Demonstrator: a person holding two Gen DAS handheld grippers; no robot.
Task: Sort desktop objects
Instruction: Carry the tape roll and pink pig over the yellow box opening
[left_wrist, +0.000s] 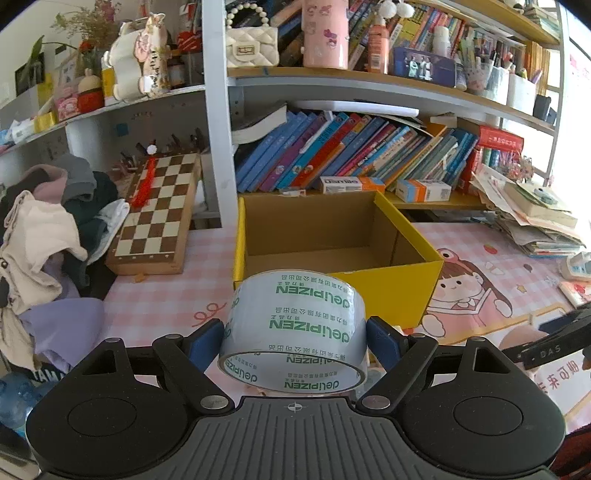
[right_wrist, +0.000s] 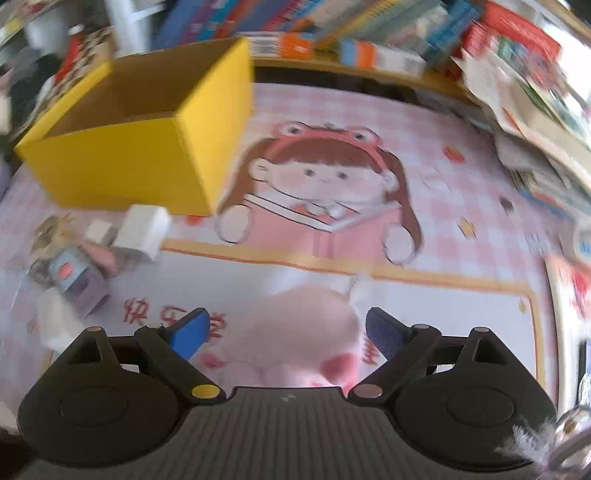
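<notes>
Gripping "deli PIZEN" tape roll (left_wrist: 295, 332)

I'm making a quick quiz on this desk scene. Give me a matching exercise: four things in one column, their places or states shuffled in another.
1. tape roll
2. yellow box
3. chessboard
4. pink plush toy

A. leaning against the shelf
B. open-topped, nothing visible inside
C. held in the left gripper
D. between the open jaws of the right gripper

Pairs: 1-C, 2-B, 3-A, 4-D

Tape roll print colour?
Green lettering on the clear tape roll; clearest in the left wrist view.
</notes>
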